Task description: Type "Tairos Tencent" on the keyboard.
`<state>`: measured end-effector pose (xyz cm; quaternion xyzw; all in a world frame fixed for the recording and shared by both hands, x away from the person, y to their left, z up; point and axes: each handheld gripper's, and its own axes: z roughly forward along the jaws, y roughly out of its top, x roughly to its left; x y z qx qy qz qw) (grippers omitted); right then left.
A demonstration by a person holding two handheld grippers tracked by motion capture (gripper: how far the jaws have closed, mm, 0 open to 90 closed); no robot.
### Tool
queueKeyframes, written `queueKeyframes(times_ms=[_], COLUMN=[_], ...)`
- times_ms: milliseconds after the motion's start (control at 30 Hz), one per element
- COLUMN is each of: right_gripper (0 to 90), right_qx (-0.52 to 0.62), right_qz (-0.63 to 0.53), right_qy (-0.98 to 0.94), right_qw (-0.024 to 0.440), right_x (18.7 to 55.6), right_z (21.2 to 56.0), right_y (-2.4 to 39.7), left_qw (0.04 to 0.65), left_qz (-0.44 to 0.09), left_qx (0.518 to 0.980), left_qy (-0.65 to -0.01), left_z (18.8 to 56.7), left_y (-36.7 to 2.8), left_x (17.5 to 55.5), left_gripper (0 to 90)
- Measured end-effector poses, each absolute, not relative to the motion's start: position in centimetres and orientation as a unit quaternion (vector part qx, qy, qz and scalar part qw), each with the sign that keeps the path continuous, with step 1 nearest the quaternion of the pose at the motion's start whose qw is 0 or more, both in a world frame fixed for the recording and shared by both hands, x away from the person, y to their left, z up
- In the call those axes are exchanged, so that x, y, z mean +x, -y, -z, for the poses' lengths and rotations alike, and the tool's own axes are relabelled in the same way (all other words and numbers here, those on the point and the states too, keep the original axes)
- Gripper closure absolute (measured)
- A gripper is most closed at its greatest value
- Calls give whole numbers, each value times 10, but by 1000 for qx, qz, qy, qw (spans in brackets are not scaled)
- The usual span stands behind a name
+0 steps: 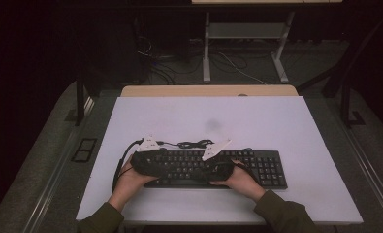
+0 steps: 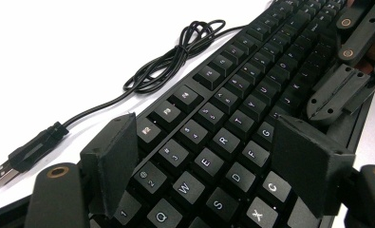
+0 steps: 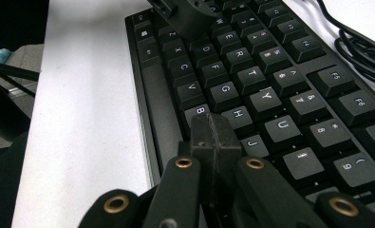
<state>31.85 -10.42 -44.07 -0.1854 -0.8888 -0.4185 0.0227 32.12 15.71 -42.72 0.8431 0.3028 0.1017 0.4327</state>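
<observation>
A black keyboard lies across the near half of the white table. My left gripper is open just above the keyboard's left-hand letter keys, with its pads standing apart and nothing pinched. In the high view the left gripper is over the keyboard's left end. My right gripper is shut, its tips pressed together over the keys near B and H on the keyboard. The right gripper is held over the keyboard's middle, and its shut jaws also show in the left gripper view.
The keyboard's black cable lies coiled on the table behind it, ending in a loose USB plug. The cable also shows in the high view. Beyond the table's far wooden edge stand desk legs and floor cables.
</observation>
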Motion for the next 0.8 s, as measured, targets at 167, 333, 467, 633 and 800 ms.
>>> queueKeyframes(times_ms=[167,333,467,633,800], right_gripper=[892,890,832,713,592], right_qx=[-186,-190,-194,-203,-210], right_qz=[430,439,446,452,456], right_qy=[883,878,874,868,865], right_qw=[19,16,16,11,3], right_x=[319,321,322,324,327], right_z=[437,433,430,428,427], right_y=[107,111,115,121,127], left_qw=[434,435,435,435,441], left_qz=[-102,-101,-101,-101,-97], left_qx=[842,841,841,841,840], left_qy=[-304,-305,-306,-304,-301], left_z=[427,427,427,426,425], left_y=[-157,-158,-158,-158,-158], left_x=[321,321,321,321,319], left_gripper=[237,237,237,237,248])
